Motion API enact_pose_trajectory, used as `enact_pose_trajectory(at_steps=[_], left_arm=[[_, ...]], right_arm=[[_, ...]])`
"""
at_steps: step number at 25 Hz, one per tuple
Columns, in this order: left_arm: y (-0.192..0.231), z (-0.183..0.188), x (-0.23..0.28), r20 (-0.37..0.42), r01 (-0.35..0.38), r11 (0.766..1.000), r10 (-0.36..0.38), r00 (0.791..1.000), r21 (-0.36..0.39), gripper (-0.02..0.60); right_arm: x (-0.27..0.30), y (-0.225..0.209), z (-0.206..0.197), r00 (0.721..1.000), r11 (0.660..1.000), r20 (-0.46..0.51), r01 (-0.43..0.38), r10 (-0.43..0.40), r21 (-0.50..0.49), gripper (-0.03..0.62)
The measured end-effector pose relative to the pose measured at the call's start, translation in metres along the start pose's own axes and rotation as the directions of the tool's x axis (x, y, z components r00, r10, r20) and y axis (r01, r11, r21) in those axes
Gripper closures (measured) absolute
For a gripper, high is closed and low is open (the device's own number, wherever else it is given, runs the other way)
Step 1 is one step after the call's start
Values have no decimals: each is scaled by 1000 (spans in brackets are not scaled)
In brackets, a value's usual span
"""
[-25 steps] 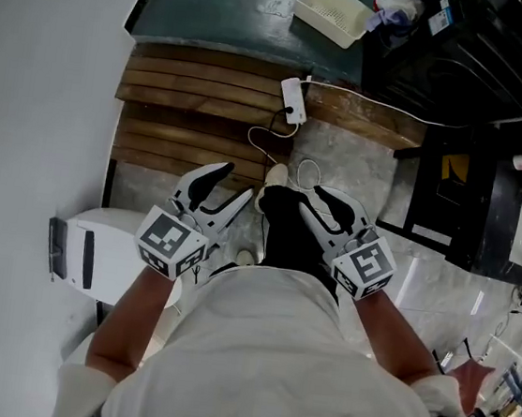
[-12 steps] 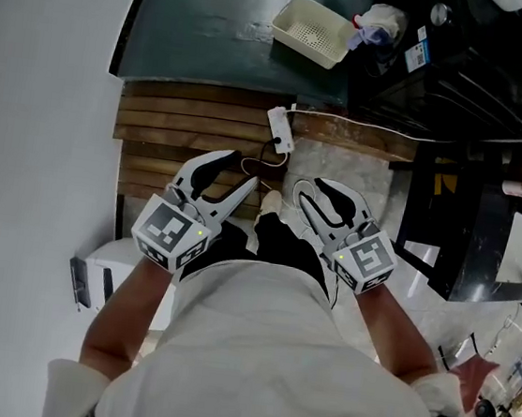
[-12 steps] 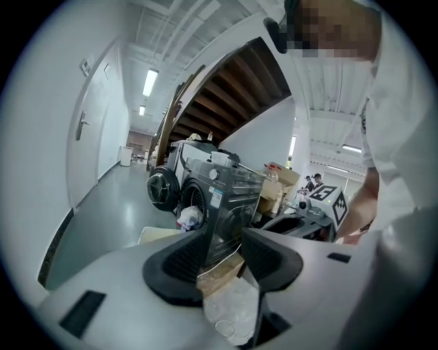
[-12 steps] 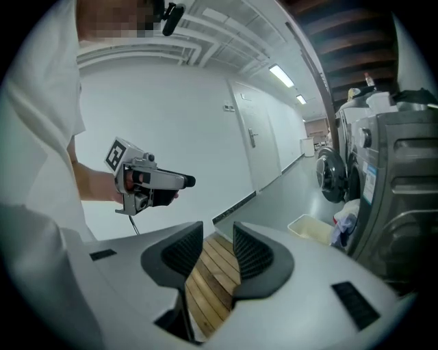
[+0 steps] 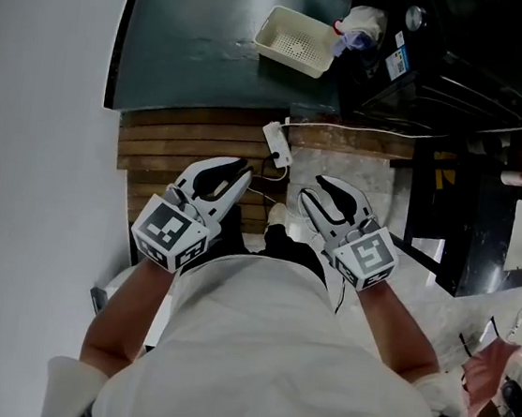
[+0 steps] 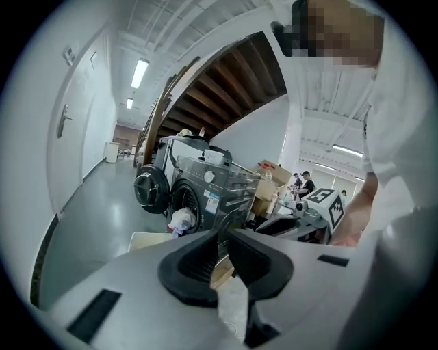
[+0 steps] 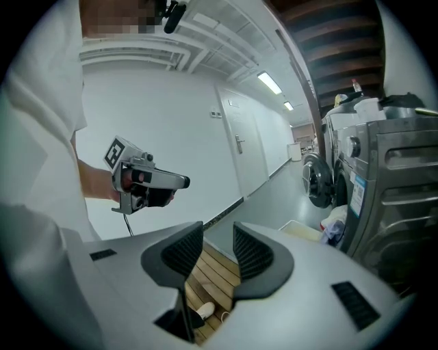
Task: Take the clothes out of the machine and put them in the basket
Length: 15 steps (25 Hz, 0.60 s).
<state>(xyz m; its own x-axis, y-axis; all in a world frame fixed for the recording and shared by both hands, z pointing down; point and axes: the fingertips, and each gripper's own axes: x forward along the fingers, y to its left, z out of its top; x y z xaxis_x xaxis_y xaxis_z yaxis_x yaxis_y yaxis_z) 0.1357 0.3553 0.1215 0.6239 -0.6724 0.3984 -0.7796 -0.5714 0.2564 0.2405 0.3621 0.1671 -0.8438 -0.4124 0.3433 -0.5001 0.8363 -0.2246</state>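
The basket [image 5: 296, 40], a pale perforated rectangular one, stands on the dark floor [image 5: 196, 44] at the far side of the scene, mouth up. In the head view its long axis runs left to right, with the right end slightly nearer. Just beside that right end a bundle of clothes [image 5: 359, 24], white with some blue, hangs out of the mouth of the grey washing machine [image 6: 212, 195], whose round door [image 6: 150, 188] stands swung open to the left.

Both claws are held near the person's chest, well apart from basket and clothes, pointing toward the far side over a wooden slatted platform [image 5: 180, 136] where a white power strip [image 5: 276, 143] lies. The left claw [image 5: 240, 170] has just been closing: its pads stand almost together with only a thin gap, and nothing is between them. The right claw [image 5: 312, 188] has its pads a little apart, also with nothing between them
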Motion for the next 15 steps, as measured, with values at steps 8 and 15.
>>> enact_pose_trajectory(at_steps=[8,15], left_arm=[[37,21,-6,13,98,995,-98,995,16,571],[97,25,-42,-27,199,979,-198,980,34,583]], right_arm=[[48,-3,29,997,997,6,72,-72,-5,456],[114,-4,61,985,985,5,171,-171,7,455]])
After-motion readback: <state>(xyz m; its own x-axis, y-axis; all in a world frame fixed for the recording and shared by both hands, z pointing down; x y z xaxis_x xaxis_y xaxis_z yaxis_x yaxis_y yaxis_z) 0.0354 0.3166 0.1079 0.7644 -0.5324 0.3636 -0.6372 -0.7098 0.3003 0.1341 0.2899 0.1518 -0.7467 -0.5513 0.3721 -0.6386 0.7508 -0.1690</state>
